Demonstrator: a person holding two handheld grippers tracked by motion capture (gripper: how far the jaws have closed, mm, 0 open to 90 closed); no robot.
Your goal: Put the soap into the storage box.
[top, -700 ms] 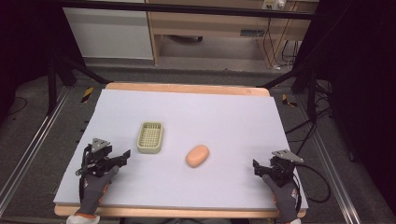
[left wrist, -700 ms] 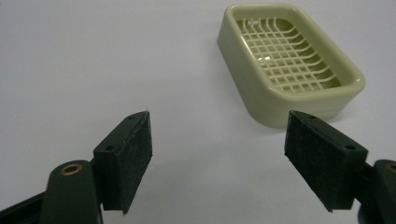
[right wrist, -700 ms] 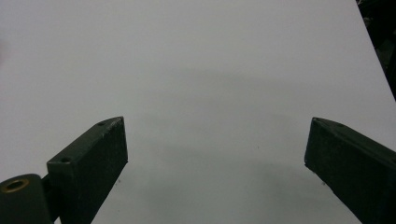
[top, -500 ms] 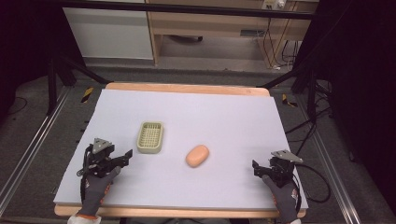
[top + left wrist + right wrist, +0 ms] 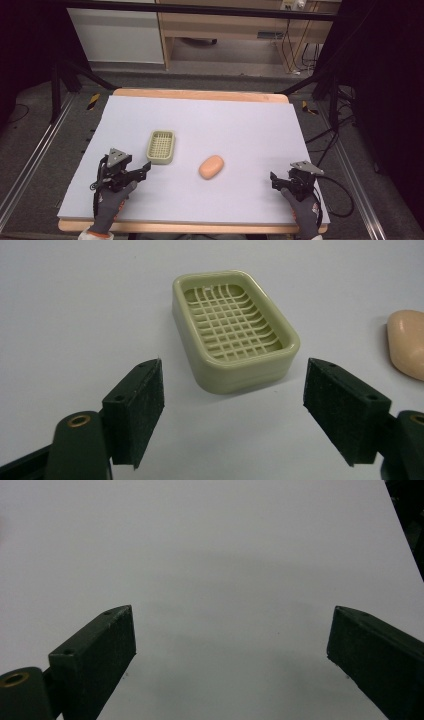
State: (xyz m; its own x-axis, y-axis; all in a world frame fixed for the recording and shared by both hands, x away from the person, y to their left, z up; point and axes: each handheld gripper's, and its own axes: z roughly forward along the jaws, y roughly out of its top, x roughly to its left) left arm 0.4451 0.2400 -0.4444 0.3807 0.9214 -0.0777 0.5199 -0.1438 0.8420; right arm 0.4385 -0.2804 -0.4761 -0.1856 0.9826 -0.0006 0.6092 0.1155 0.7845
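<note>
The left gripper sits near the table's front left with its jaws spread wide and empty, pointed at the soap dish, which lies just ahead of it. In the left gripper view the dish stands between the two pads but beyond their tips, so nothing is touching yet. The soap lies on the sheet just right of the dish, apart from it and nearer the front edge. The right gripper rests near the front right corner, well apart from both things, its jaws likewise wide and holding nothing; its own view looks over bare table. The step in hand looks like the approach to the dish by the left gripper. The next move probably calls for pushing forward until the pads flank the dish's long sides, then closing squarely so the smooth rim does not slip or twist out.
</note>
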